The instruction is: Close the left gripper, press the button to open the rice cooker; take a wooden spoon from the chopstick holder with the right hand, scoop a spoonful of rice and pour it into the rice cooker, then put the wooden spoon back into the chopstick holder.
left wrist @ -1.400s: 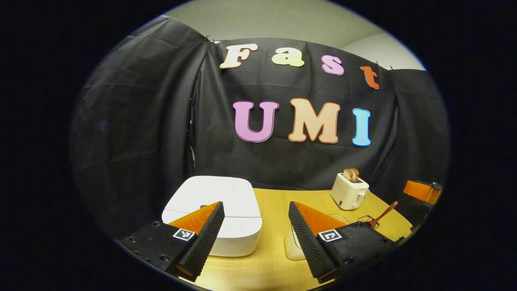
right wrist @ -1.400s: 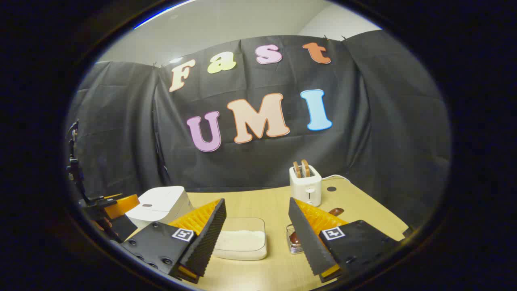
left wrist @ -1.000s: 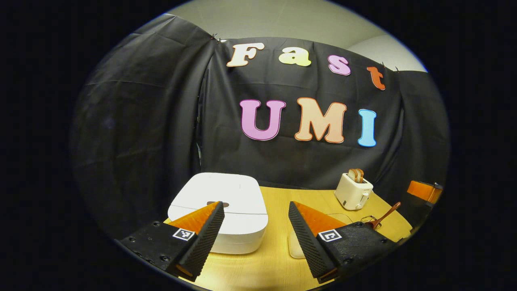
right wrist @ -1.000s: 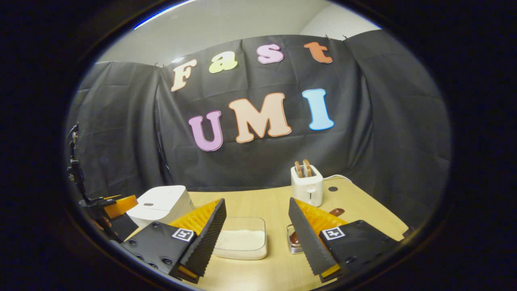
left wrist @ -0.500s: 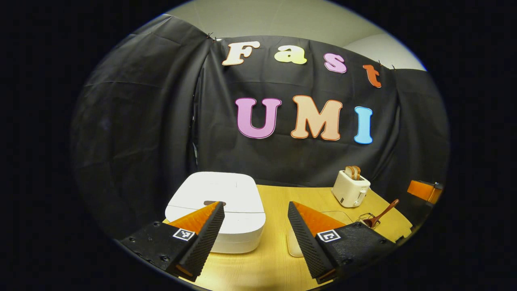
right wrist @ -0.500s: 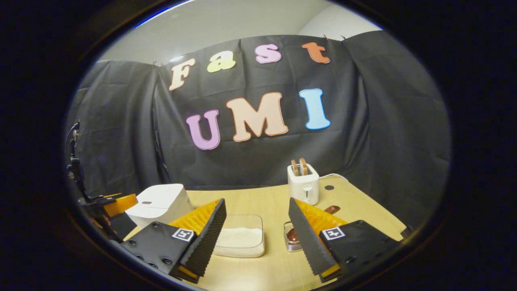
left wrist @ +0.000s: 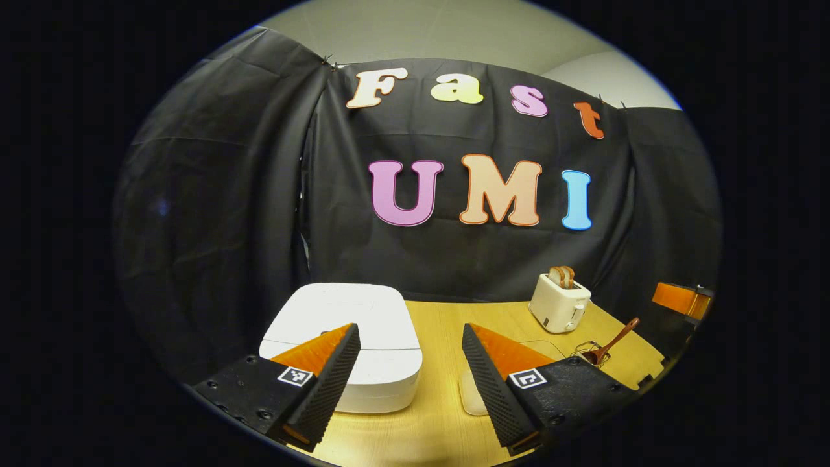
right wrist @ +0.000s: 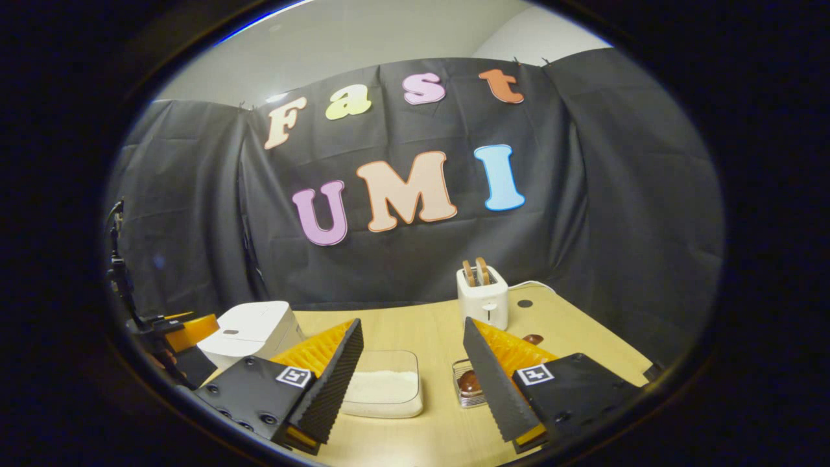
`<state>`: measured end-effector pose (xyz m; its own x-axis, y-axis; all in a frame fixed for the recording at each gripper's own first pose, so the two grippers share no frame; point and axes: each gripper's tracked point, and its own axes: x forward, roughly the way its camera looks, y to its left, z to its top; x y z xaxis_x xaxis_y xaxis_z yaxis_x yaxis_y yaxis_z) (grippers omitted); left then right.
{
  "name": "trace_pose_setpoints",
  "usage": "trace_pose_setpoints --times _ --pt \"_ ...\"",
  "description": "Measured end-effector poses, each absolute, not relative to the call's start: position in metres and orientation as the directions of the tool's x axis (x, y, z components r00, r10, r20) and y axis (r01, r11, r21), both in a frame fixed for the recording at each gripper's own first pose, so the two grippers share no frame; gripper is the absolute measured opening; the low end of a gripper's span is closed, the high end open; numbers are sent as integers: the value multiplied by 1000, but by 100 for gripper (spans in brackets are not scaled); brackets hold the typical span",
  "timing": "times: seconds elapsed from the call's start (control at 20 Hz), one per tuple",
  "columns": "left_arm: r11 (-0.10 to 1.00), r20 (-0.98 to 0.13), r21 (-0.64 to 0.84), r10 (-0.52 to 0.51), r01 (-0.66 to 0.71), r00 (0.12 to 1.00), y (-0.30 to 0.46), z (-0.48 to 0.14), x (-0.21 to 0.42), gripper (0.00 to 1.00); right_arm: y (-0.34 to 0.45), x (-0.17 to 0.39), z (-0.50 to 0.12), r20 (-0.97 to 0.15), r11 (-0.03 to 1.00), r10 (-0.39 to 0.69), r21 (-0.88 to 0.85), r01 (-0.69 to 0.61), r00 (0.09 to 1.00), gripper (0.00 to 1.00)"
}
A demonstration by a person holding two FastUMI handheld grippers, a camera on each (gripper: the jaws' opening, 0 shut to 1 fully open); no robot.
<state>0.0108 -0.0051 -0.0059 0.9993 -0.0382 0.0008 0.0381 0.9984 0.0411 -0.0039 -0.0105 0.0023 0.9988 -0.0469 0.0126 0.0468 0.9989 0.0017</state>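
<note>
both grippers wide open, holding nothing. left gripper point(left wrist: 410, 383) low centre of left gripper view, hovering short of the cooker point(left wrist: 343, 347), which sits lower left on the table point(left wrist: 447, 318), lid down. left finger point(left wrist: 324, 383) overlapping the cooker's near edge in frame; contact not discernible. button not visible from here, likely hidden behind that finger.

right gripper point(right wrist: 412, 383) low centre of right gripper view, apart from everything. rice dish point(right wrist: 384, 389) between its fingers in frame, holder point(right wrist: 468, 384) with spoon point(right wrist: 468, 383) just right of that, partly behind the right finger. same spoon point(left wrist: 613, 340) at lower right in left gripper view, handle leaning up and right. cooker point(right wrist: 249, 331) at lower left there, left gripper point(right wrist: 175, 337) just beside it.

risks, judged from here:
- jaws not closed yet. pressing while open likely straddles or misses the button, or one finger skids on the smooth lid.
- off-centre push could shove the cooker instead of tripping the latch.
- lid springing up into a gripper parked above it.
- leaning spoon handle: side approach could tip the wire holder.
- toaster point(right wrist: 483, 295) well behind, no conflict expected.
</note>
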Motion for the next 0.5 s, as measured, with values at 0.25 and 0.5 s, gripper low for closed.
trace_pose_setpoints --times 0.25,0.5 --pt "997 -3 43 -65 65 998 -12 -5 18 93 -14 -2 1 7 998 -62 6 62 998 98" --pt "995 -18 34 -94 95 995 -16 -8 20 81 -15 -1 -3 -1 998 -69 1 69 998 98"
